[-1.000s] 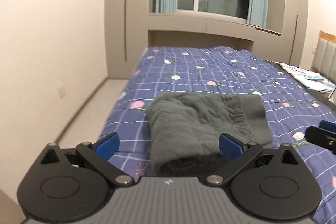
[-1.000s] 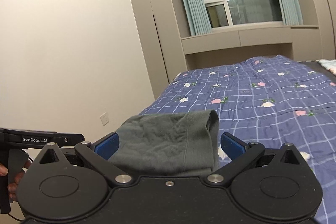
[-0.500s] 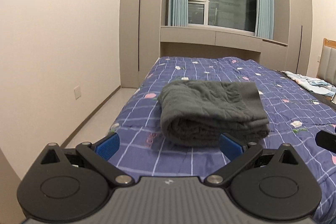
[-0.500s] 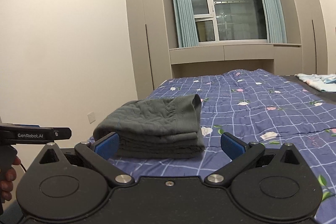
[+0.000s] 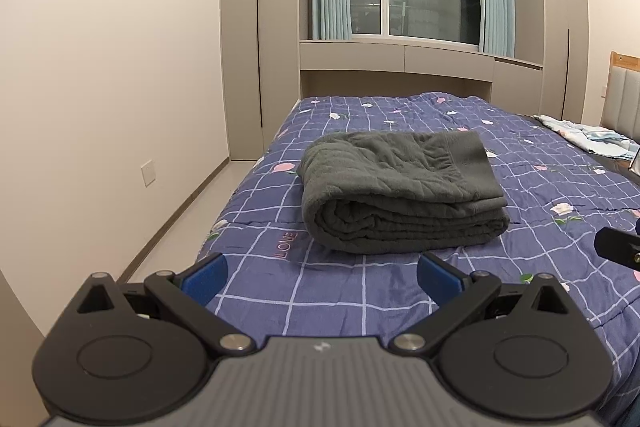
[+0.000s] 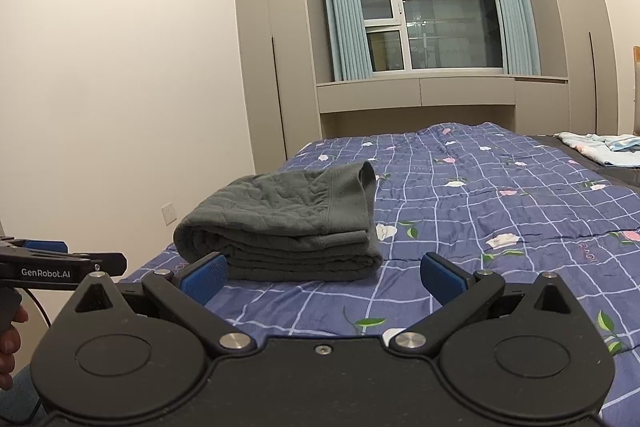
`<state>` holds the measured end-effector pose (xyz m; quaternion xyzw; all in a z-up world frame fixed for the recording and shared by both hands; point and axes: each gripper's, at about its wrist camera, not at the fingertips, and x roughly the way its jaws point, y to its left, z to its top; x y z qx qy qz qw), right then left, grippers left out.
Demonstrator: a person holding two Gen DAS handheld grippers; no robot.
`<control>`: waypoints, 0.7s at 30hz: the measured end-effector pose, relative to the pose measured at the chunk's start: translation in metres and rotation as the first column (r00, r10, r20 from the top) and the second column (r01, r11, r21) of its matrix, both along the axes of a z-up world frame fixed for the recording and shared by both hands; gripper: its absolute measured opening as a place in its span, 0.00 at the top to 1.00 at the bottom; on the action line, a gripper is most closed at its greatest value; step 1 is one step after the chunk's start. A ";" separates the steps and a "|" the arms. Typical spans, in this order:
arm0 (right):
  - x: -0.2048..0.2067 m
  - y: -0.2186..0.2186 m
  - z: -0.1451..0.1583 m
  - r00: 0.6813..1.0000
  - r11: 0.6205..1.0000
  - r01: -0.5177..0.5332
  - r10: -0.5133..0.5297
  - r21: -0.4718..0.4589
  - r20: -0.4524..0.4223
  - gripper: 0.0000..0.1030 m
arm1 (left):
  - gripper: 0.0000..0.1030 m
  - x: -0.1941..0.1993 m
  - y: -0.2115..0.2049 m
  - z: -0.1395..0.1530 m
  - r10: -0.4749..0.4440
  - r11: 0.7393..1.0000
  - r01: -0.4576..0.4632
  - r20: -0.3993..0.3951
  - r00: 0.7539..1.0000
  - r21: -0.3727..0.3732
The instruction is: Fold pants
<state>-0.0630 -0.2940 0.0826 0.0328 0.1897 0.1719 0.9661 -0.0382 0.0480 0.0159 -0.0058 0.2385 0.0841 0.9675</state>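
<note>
Pants (image 5: 400, 195) lie folded in a thick stack on the bed (image 5: 520, 155), at 12 o'clock of the left tongs (image 5: 320, 277) and 11 o'clock of the right tongs (image 6: 324, 277), both spread wide and empty; risk: a nudge could spill the layers.

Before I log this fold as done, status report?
Left claw open, right claw open, both empty. Grey pants folded on quilt. Nothing in the way.
</note>
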 end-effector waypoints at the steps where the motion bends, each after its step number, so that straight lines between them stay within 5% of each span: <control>1: 0.000 0.000 -0.001 1.000 1.000 0.000 0.000 0.001 -0.002 0.00 | 0.00 0.000 0.000 0.000 -0.001 1.000 0.001 -0.003 1.000 -0.001; 21: 0.002 0.000 -0.002 1.000 1.000 -0.008 0.008 -0.001 -0.012 0.00 | 0.00 0.000 0.000 0.000 -0.001 1.000 0.001 -0.015 1.000 -0.002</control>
